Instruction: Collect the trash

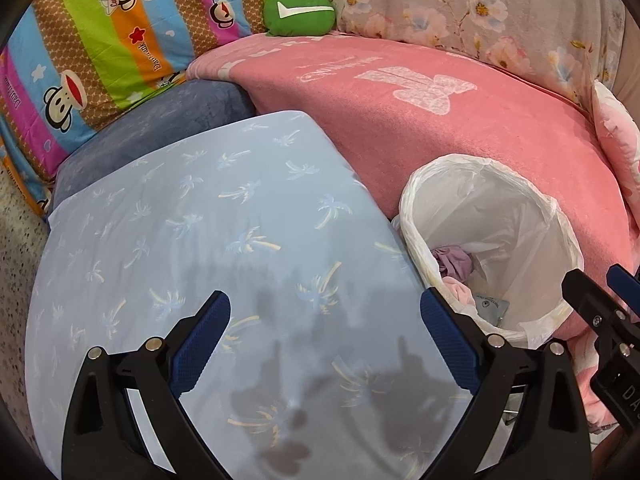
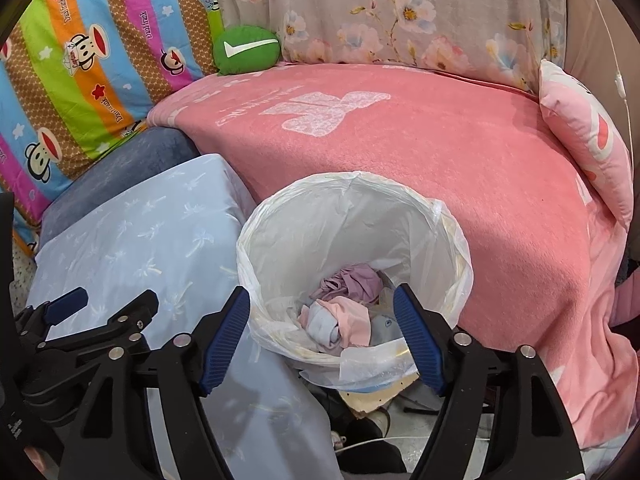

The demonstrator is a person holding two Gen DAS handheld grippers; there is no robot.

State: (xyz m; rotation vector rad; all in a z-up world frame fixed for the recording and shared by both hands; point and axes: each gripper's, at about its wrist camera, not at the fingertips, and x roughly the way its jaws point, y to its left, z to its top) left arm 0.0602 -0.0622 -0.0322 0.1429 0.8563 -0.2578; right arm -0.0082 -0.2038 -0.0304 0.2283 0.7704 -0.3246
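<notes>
A bin lined with a white plastic bag point(image 2: 348, 208) stands between a pale blue cushion and a pink bed; it also shows at the right in the left wrist view as the bin point(image 1: 492, 216). Crumpled pink, purple and grey trash point(image 2: 344, 312) lies at its bottom. My right gripper point(image 2: 322, 332) hangs open over the bin's near rim, nothing between its blue pads. My left gripper point(image 1: 326, 340) is open wide above the pale blue cushion point(image 1: 224, 248), holding nothing. The left gripper point(image 2: 64, 304) also shows at the lower left of the right wrist view.
A pink blanket point(image 2: 420, 152) covers the bed behind the bin. A green round plush point(image 2: 246, 50), a striped cartoon pillow point(image 2: 80, 64), a floral cover point(image 2: 400, 12) and a pink pillow point(image 2: 584, 132) lie further back. A dark blue cushion point(image 1: 160, 128) sits behind the pale one. Cables lie on the floor point(image 2: 400, 440).
</notes>
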